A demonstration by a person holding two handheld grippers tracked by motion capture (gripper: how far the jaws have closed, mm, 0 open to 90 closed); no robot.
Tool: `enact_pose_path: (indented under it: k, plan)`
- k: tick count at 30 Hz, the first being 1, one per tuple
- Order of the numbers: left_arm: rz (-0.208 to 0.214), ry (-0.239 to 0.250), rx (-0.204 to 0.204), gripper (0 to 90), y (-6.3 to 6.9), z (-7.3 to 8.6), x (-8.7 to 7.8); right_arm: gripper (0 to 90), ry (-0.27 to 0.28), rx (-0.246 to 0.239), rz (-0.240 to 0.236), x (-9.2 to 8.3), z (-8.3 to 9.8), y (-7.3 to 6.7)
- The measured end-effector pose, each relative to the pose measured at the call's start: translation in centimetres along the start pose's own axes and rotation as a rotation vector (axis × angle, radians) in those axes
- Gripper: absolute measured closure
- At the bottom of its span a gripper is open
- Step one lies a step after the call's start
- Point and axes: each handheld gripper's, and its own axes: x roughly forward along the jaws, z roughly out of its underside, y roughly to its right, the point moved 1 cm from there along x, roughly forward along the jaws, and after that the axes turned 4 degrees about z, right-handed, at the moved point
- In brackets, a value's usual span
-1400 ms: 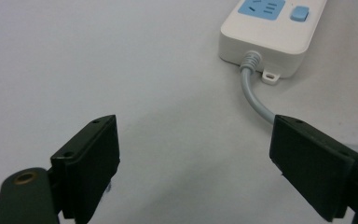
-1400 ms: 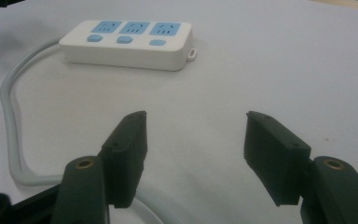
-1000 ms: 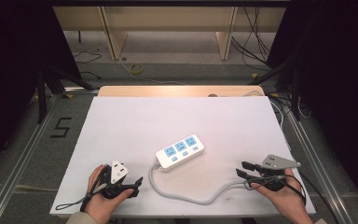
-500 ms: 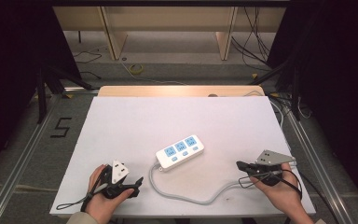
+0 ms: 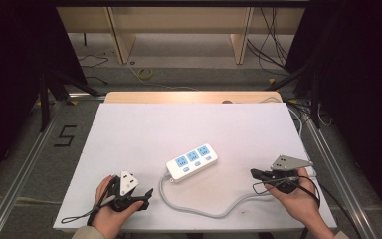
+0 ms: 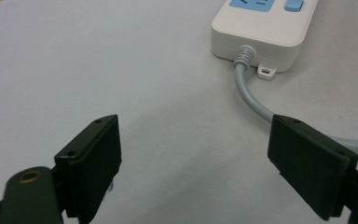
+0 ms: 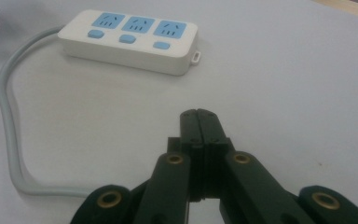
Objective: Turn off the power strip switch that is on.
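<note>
Both tools are seen near the tabletop's [image 5: 129, 124] front edge: the left tool [image 6: 193, 154] is spread wide and empty, the right tool [image 7: 199, 122] pressed fully shut on nothing. A white three-outlet power strip [image 5: 192, 162] is found mid-tabletop, at two o'clock from the left tool. Its rigid, light, smooth casing is best gripped across the narrow sides, while its grey cable [image 5: 199, 208] is judged springy.

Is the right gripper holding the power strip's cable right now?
No, the right gripper has its jaws shut on nothing, with the grey cable lying apart on the table.
</note>
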Motion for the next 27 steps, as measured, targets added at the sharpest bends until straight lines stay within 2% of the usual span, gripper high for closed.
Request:
enact_pose_path:
  k: [11,27]
  plan:
    - [-0.001,0.002,0.003,17.4,0.0,-0.1,0.0,90.0,-0.018,0.000,-0.023,0.6,-0.8,-0.1]
    - [0.001,-0.003,0.009,17.6,0.1,-0.1,0.1,90.0,-0.030,-0.008,-0.030,1.2,-1.7,-0.3]
